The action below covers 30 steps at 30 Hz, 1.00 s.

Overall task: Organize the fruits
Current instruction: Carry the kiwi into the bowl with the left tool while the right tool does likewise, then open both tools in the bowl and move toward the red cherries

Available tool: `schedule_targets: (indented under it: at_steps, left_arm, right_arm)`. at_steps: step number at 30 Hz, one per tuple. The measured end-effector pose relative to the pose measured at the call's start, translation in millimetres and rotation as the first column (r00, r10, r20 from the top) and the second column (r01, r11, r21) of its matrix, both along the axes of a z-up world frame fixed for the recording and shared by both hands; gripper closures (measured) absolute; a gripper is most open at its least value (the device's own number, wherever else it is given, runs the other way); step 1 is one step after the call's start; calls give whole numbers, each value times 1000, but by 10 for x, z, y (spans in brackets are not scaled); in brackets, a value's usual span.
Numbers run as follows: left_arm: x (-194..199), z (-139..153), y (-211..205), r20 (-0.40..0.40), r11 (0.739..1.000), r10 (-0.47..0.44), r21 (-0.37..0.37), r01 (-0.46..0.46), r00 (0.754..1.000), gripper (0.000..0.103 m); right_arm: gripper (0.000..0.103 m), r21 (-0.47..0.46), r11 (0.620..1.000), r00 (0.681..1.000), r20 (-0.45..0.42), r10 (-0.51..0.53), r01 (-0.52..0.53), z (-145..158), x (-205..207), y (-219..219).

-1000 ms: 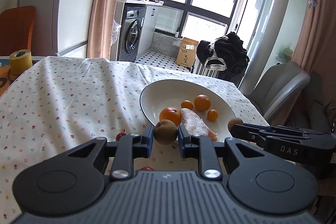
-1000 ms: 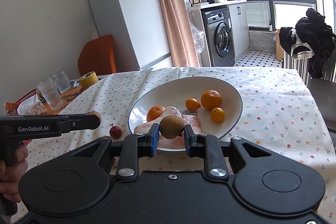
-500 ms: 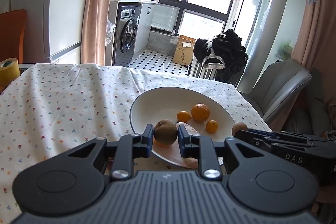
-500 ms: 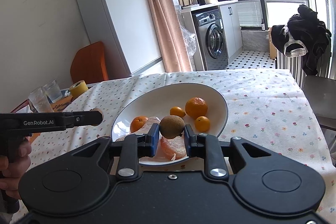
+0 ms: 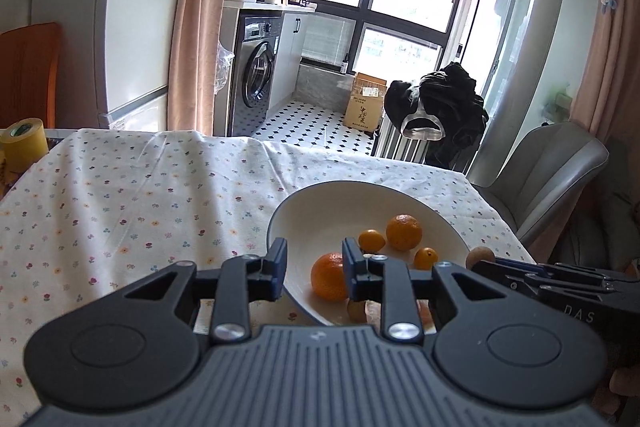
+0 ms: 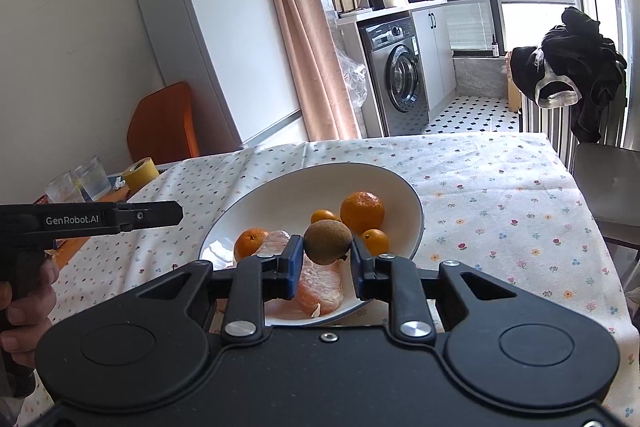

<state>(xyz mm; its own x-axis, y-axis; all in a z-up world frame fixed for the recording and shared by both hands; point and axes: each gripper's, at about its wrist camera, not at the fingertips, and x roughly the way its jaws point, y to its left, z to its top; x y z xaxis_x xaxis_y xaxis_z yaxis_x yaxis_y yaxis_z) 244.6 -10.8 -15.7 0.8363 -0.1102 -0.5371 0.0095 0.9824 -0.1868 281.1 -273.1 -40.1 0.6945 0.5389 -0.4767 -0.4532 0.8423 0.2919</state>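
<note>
A white bowl (image 5: 320,203) (image 6: 360,179) on the flowered tablecloth holds a large orange (image 5: 404,231) (image 6: 362,211), a mandarin (image 5: 330,277) (image 6: 250,243), two small kumquats and a peeled pomelo piece (image 6: 322,285). My left gripper (image 5: 314,259) hangs open over the bowl's near-left rim with nothing between its fingers. A brown kiwi (image 5: 354,309) lies in the bowl just below its right finger. My right gripper (image 6: 326,251) is shut on a second kiwi (image 6: 328,242) (image 5: 480,255), held above the bowl's near side.
A yellow tape roll (image 5: 24,143) (image 6: 140,171) and two glasses (image 6: 78,183) stand at the table's far left. A grey chair (image 5: 548,179) is beyond the right table edge. A hand (image 6: 24,307) grips the left tool's handle.
My left gripper has opened and its kiwi now lies in the bowl. Both grippers have come closer over the bowl; the right one still holds its kiwi.
</note>
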Motion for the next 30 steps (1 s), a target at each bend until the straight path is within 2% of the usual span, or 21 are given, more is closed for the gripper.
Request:
schedule_targets:
  at_steps: [4, 5, 7, 9, 13, 18, 23, 26, 30]
  left_arm:
    - [-58, 23, 115, -5, 1000, 24, -12, -24, 1000, 73]
    - [-74, 26, 136, -4, 1000, 29, -12, -29, 1000, 69]
    - [-106, 25, 179, -3, 999, 40, -12, -40, 999, 61]
    - [-131, 19, 224, -11, 998, 57, -11, -57, 998, 48]
    - [-192, -7, 324, -17, 997, 81, -17, -81, 997, 43]
    - [-277, -20, 424, -20, 995, 100, -24, -100, 995, 35]
    - [-387, -16, 505, -16, 994, 111, -21, -111, 994, 32]
    - [-469, -30, 572, -20, 991, 128, -25, -128, 992, 27]
    - [-549, -71, 640, -39, 989, 145, -29, -147, 989, 23]
  right_arm:
    - [79, 2, 1000, 1000, 0, -2, 2, 10, 12, 27]
    - [78, 5, 1000, 1000, -1, -1, 1, 16, 18, 34]
    - [69, 19, 1000, 1000, 4, -10, 10, 31, 14, 30]
    - [63, 18, 1000, 1000, 11, -10, 9, 49, -6, 39]
    - [61, 17, 1000, 1000, 9, 0, 0, 72, -47, 77]
    - [50, 7, 1000, 999, 17, 28, -28, 88, -135, 170]
    - [50, 27, 999, 999, 11, 39, -40, 116, -209, 227]
    - [48, 24, 998, 999, 17, 49, -50, 139, -268, 265]
    - [40, 17, 997, 997, 26, 69, -70, 165, -348, 325]
